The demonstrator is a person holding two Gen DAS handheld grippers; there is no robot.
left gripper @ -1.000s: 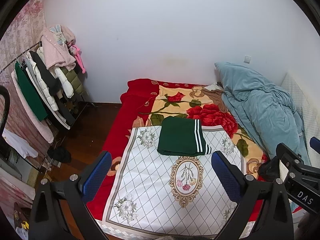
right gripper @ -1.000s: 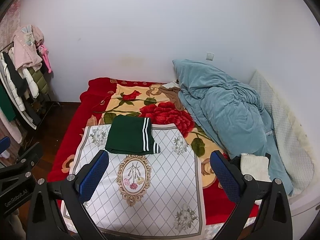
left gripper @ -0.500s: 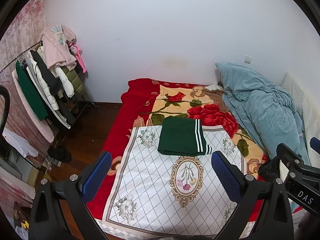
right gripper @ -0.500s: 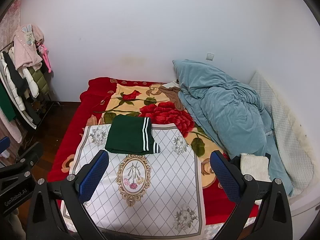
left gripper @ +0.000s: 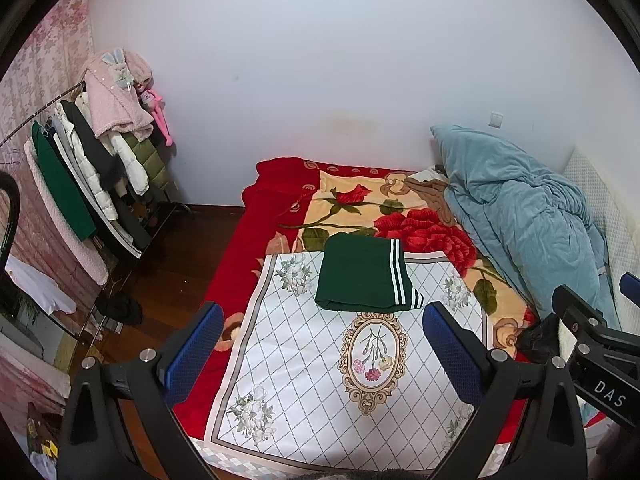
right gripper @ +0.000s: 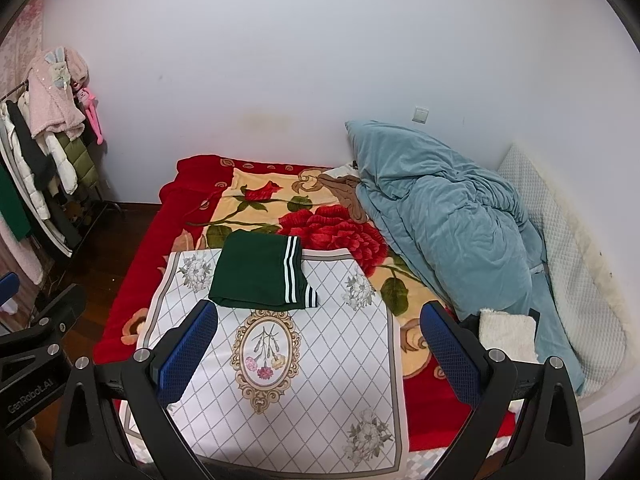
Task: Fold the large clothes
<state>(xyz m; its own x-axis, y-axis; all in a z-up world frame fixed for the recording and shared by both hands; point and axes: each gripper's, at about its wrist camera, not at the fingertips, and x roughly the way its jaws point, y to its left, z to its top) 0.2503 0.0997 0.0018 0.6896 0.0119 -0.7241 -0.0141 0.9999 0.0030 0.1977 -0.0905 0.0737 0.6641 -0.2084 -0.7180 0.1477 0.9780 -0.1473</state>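
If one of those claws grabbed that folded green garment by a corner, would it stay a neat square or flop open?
Probably flop open: the green garment looks like soft knit cloth, folded in loose layers with nothing pinning them. It seems light for its size, lying flat without denting the white patterned cloth under it. Pushed, it might drag and bunch that cloth instead of sliding.

Ahead of the blue-padded jaws lies a dark green garment (left gripper: 362,278) with white stripes, on a white diamond-lattice cloth (left gripper: 312,360) with a floral medallion. Beyond it, a red rose blanket (left gripper: 416,228); rightward, a teal quilt (right gripper: 448,216).
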